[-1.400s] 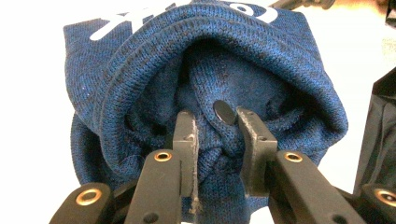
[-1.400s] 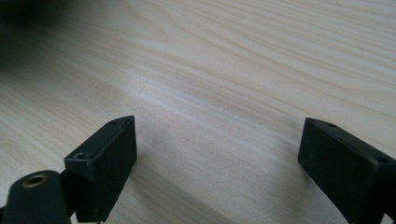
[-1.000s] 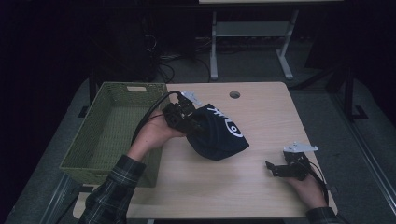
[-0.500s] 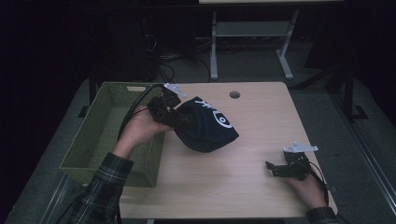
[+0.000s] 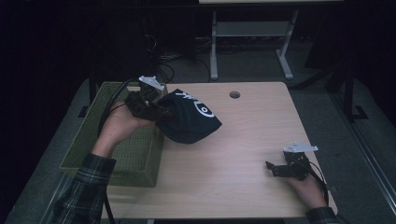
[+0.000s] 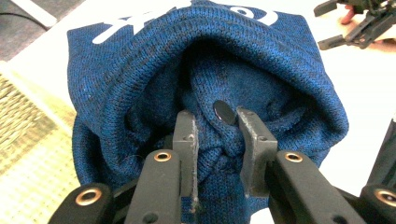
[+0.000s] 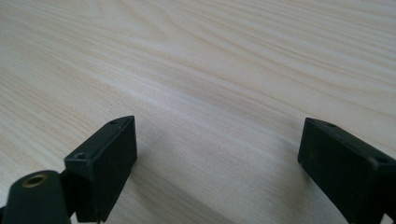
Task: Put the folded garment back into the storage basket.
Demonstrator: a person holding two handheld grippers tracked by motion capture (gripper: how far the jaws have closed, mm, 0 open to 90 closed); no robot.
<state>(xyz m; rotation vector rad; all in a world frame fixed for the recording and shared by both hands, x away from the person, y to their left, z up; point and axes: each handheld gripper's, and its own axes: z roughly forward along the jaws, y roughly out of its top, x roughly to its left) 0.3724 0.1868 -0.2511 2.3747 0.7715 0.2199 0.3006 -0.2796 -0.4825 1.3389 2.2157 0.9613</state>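
Gripping the beanie (image 5: 191,119), left gripper (image 5: 156,112) hangs above basket (image 5: 79,154).

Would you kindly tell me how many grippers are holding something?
1: the left gripper clamps the blue knit hat beside the green basket; the right gripper rests open on the table.

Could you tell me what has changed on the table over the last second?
The left gripper, shut on the dark blue knit hat, has carried it leftward across the table towards the green basket; the hat now hangs at the basket's near edge, lifted off the wood. The grip itself has not changed. The right gripper has stayed open and resting near the table's right front corner, and the basket has not moved.
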